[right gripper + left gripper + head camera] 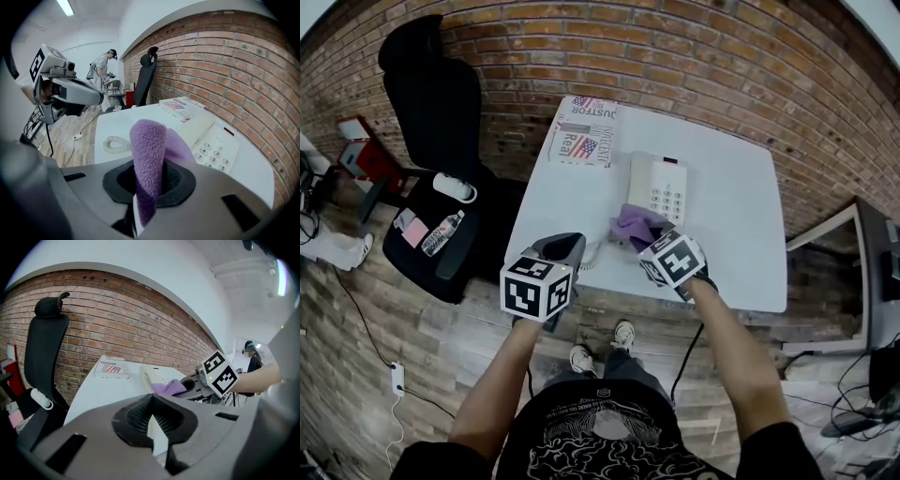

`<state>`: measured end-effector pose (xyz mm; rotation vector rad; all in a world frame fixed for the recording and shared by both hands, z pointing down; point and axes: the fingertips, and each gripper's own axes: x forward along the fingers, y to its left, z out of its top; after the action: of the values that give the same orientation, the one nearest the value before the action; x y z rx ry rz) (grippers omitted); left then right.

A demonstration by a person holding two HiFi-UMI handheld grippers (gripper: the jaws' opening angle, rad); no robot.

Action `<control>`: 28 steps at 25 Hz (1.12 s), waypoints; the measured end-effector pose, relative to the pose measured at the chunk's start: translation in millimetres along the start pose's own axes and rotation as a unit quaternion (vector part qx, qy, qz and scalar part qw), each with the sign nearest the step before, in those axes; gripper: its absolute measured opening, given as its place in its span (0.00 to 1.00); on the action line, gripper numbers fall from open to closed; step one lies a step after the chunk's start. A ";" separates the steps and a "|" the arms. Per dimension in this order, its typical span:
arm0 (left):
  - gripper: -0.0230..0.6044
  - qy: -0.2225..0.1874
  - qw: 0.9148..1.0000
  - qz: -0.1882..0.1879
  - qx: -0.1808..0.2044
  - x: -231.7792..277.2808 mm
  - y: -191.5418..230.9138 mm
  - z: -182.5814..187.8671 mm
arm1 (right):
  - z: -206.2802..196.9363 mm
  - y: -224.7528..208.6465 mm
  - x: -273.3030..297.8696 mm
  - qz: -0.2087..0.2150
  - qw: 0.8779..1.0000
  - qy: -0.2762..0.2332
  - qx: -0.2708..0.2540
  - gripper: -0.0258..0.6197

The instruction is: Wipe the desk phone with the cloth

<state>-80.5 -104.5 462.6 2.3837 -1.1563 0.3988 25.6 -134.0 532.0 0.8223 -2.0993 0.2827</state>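
Observation:
The cream desk phone (657, 187) lies on the white table (741, 234), keypad up, its coiled cord (592, 253) trailing toward the front edge. My right gripper (649, 234) is shut on a purple cloth (636, 224), held at the phone's near end. In the right gripper view the cloth (149, 140) sticks up from the shut jaws, with the phone (213, 145) just beyond to the right. My left gripper (563, 247) hovers at the table's front left, jaws together with nothing in them. From the left gripper view, cloth (168, 387) and phone (157, 376) lie ahead.
A printed box (584, 131) with a flag design lies at the table's back left, against the brick wall (722, 66). A black office chair (431, 103) stands left of the table with a bottle (442, 232) on its seat. A person (101, 65) stands far off.

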 end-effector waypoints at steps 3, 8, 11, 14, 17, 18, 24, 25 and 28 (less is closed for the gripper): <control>0.05 -0.005 1.000 -0.004 0.000 0.1 0.5 2.7 | 5.4 -4.5 -9.3 -0.011 1.000 -0.007 -0.002 0.11; 0.05 -0.016 1.000 -0.014 0.001 9.2 -0.1 17.3 | 22.8 -27.5 -33.8 -0.038 0.999 -0.019 -0.007 0.11; 0.05 -0.019 1.000 -0.023 0.003 19.5 -3.8 26.0 | 34.1 -45.7 -48.4 -0.054 0.998 -0.026 -0.012 0.11; 0.05 -0.018 0.999 -0.029 0.007 31.7 -7.1 32.1 | 45.2 -65.7 -57.5 -0.064 0.997 -0.035 -0.019 0.11; 0.05 -0.016 0.999 -0.028 0.007 46.3 -5.4 37.8 | 57.3 -89.9 -61.7 -0.069 0.996 -0.045 -0.022 0.11; 0.05 -0.016 1.000 -0.026 0.005 51.9 -2.9 40.3 | 62.1 -97.8 -62.0 -0.069 0.996 -0.049 -0.023 0.11; 0.05 -0.020 1.000 -0.008 -0.006 88.7 7.7 60.9 | 87.7 -142.3 -53.7 -0.057 0.995 -0.062 -0.048 0.11; 0.05 -0.021 1.000 -0.004 -0.008 94.8 9.7 64.3 | 92.4 -149.2 -51.0 -0.053 0.995 -0.064 -0.053 0.11; 0.05 -0.021 1.000 0.005 -0.013 112.1 15.7 73.4 | 107.5 -169.3 -42.0 -0.042 0.994 -0.071 -0.065 0.11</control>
<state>-20.8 -225.2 454.0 2.3753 -1.1853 0.3379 85.0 -293.4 417.8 0.8720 -2.1830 0.0430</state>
